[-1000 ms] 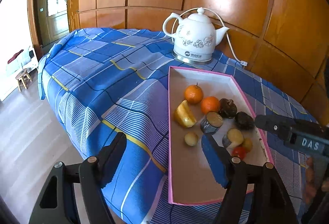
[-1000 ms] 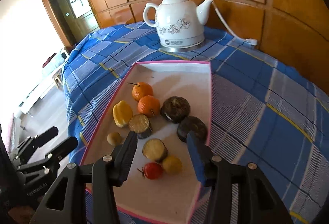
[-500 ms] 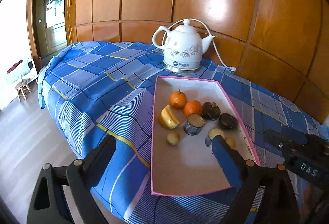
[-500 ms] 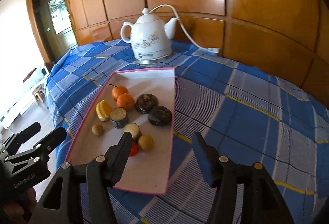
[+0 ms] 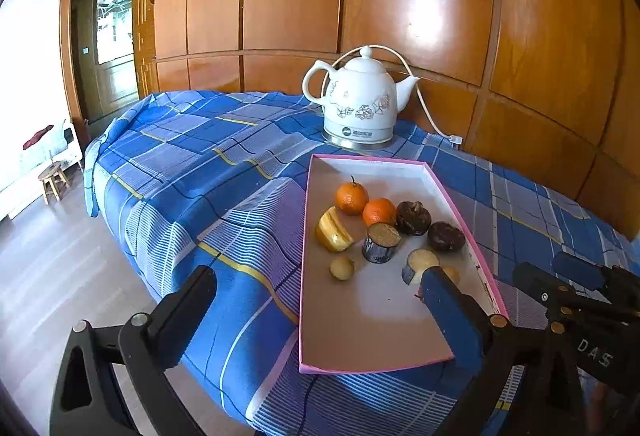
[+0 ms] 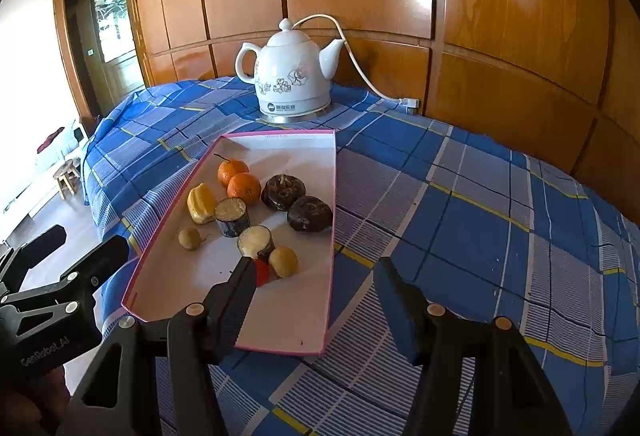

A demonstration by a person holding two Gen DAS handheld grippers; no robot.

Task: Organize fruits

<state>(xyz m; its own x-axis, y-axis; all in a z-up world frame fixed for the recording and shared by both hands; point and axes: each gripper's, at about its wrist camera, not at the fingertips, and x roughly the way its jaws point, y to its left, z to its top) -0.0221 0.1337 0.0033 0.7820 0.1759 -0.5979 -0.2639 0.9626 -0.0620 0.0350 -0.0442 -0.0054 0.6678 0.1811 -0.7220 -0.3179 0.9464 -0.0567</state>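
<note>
A small red fruit (image 6: pixel 262 272) is mostly hidden behind the left finger of the right claw (image 6: pixel 316 278) in the right wrist view, and only a sliver of it shows. In the left wrist view the right finger of the left claw (image 5: pixel 320 290) covers that same corner of the tray, so the red fruit cannot be made out there, and the small yellow fruit (image 5: pixel 452 273) beside it is half covered. The near end of the counter (image 6: pixel 480 220), under a blue plaid cloth, is cut off by both claws' frames.

The shallow pink-rimmed tray (image 6: pixel 332 195) lies on the cloth in front of a white kettle (image 6: pixel 294 75). It holds all the fruit, gathered toward its middle: two oranges (image 6: pixel 238 177) touching each other, two dark brown round fruits (image 6: pixel 298 201) side by side near the right rim, a yellow ridged piece (image 6: pixel 200 203) near the left rim, two cut cylinders (image 6: pixel 232 218) with pale faces, and a small tan fruit (image 6: pixel 189 238) on its own. The near third of the tray is bare.

The left claw's jaws are opening wide with nothing between them, hovering over the tray's near left rim and the cloth. The right claw stands partly apart and empty, straddling the tray's near right corner.
</note>
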